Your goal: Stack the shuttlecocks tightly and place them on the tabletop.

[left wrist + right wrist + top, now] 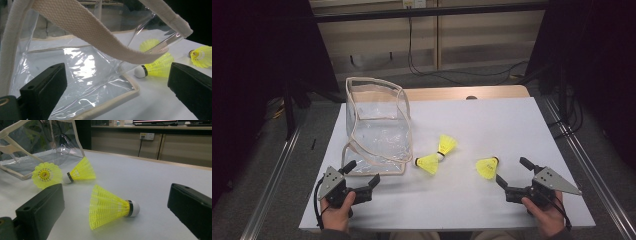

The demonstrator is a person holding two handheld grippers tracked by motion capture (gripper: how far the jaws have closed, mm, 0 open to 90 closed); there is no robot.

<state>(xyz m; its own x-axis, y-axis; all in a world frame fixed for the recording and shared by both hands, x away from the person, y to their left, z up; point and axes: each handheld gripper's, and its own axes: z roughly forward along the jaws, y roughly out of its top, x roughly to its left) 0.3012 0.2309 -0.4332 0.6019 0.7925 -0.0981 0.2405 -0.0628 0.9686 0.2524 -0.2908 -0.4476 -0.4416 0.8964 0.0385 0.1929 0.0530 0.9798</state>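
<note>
The nearest shuttlecock (pixel 111 207) lies on its side on the white bench (pixel 492 125), straight ahead of the right gripper (pixel 511 176) and between the lines of its 2 jaws, a little short of them. In the right gripper view its long axis runs across the jaws, not along them: the white cork tip points toward the right jaw and the open yellow skirt toward the left jaw. In the high view the same shuttlecock (pixel 487 167) sits just up and left of the right gripper, with its cork toward the right edge of the bench. The right jaws stand wide apart and hold nothing. Going by this, a straight push forward would bring the jaws to either end of the shuttlecock, so a turn of the hand may be needed to close across the skirt or the cork.

The other 2 shuttlecocks (pixel 435 156) lie farther left, touching or nearly so at their corks, just beside the near corner of the clear bag (pixel 377 125). The right gripper is the nearer one to the single shuttlecock.

The left gripper (pixel 362 181) sits at the bag's front edge, its jaws apart and empty, looking past a woven strap (pixel 82 32) into the bag.
</note>
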